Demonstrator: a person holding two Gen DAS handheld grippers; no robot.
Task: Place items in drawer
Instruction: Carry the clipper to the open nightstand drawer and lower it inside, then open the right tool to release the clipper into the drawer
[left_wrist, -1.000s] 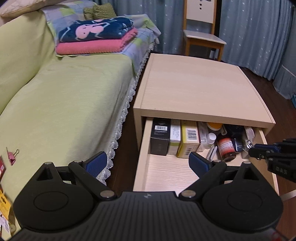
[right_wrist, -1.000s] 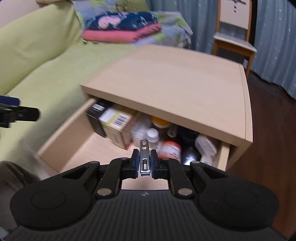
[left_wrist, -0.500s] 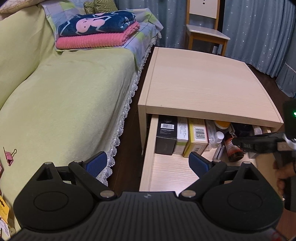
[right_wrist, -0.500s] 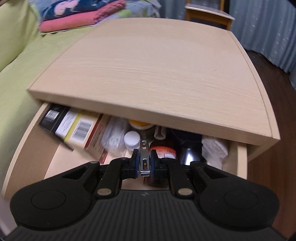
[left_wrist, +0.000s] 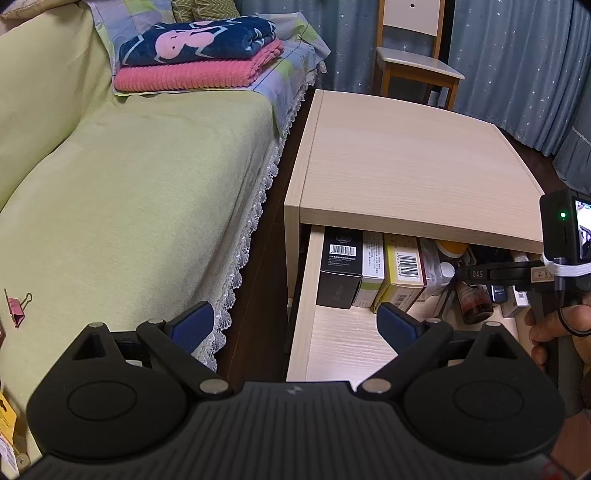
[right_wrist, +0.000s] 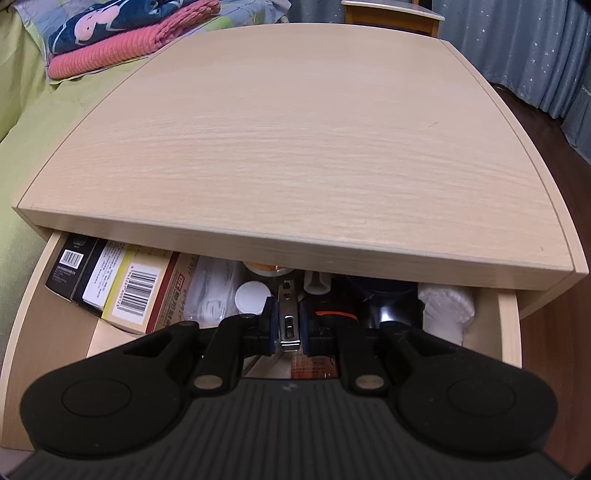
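The pale wood drawer (left_wrist: 332, 343) stands pulled out under the low table top (right_wrist: 295, 129). Packed at its back are a black box (left_wrist: 338, 273), a yellow box (left_wrist: 400, 273), a white-capped bottle (right_wrist: 252, 297) and a brown bottle (left_wrist: 474, 302). My right gripper (right_wrist: 287, 325) is shut on a metal nail clipper (right_wrist: 287, 310), held upright over the middle of the drawer just above the bottles. From the left wrist view the right gripper (left_wrist: 480, 275) reaches in from the right with a hand behind it. My left gripper (left_wrist: 293, 323) hangs open over the drawer's left front corner, holding nothing.
A green-covered sofa (left_wrist: 129, 203) runs along the left of the table, with a pink binder clip (left_wrist: 16, 308) lying on it and folded towels (left_wrist: 195, 55) at its far end. A wooden chair (left_wrist: 413, 62) and blue curtains stand behind. Dark floor lies to the right.
My right gripper has moved forward and down with the nail clipper, from in front of the drawer to over its contents. The left gripper stayed open and rose a little.
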